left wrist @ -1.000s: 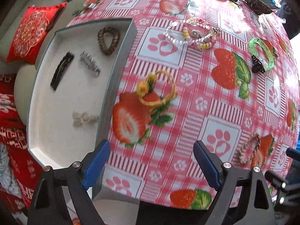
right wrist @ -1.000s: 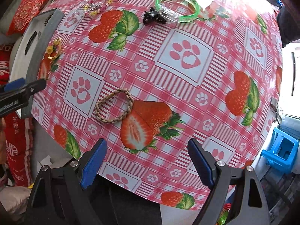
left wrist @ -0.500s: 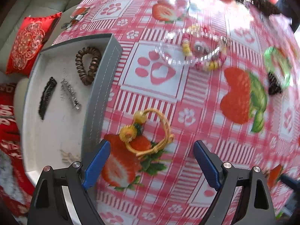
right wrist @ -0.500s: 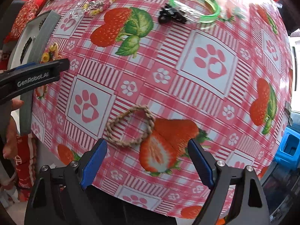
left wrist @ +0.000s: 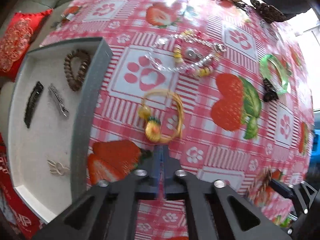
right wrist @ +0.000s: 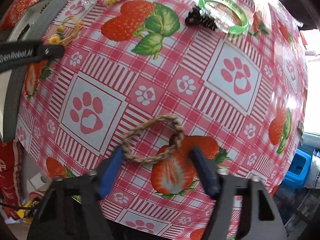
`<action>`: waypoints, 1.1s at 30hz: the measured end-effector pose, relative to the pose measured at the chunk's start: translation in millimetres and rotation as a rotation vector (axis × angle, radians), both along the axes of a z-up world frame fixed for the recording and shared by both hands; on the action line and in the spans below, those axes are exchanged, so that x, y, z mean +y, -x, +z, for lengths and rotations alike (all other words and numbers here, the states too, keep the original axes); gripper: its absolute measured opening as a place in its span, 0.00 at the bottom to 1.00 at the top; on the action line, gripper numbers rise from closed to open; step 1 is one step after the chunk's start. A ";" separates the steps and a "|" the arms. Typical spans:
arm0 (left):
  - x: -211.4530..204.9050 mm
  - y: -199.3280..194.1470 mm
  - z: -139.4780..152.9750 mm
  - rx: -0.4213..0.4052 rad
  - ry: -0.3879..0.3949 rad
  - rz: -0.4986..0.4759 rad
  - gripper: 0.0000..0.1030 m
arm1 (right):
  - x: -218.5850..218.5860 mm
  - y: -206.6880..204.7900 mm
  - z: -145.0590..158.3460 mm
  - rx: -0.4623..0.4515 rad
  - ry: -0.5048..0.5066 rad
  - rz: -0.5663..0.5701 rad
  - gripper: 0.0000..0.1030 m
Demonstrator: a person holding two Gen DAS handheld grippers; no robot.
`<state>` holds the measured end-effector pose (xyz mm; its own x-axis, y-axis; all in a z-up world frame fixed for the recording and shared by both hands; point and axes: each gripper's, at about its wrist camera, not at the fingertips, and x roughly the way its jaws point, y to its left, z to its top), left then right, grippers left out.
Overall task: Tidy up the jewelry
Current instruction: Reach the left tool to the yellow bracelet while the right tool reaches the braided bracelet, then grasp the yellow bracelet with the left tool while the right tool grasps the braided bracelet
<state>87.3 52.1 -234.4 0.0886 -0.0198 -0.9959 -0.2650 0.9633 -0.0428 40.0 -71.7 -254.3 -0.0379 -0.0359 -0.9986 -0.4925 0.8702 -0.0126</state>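
Observation:
A yellow hair tie with beads lies on the strawberry tablecloth beside the grey tray. My left gripper points down and is shut, pinching the tie's near edge. In the right wrist view that gripper's black finger meets the same yellow tie. A braided rope hair tie lies between the blue pads of my right gripper, whose jaws are closing. The left pad is at the loop and the right pad stands apart from it.
The tray holds a brown coil tie, a black clip, a silver clip and a pale bow clip. Bead bracelets, a green bangle and a black claw clip lie farther out.
Both grippers have come down towards the table. The left jaws went from wide open to shut at the yellow tie. The right jaws narrowed around the rope tie.

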 end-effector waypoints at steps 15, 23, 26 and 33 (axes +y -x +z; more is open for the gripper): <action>-16.2 5.2 43.4 -0.045 -0.086 -0.053 0.08 | -3.4 0.0 9.3 0.007 -0.071 0.007 0.11; -40.5 -12.3 36.5 -0.086 -0.204 -0.106 1.00 | -28.2 -13.6 6.1 0.016 -0.100 -0.018 0.11; -48.2 -19.8 32.4 -0.081 -0.217 -0.141 1.00 | -33.8 -13.2 4.6 0.021 -0.106 -0.033 0.11; -32.8 -47.0 -1.2 -0.030 -0.202 -0.098 1.00 | -54.9 -18.6 9.8 0.027 -0.117 -0.048 0.11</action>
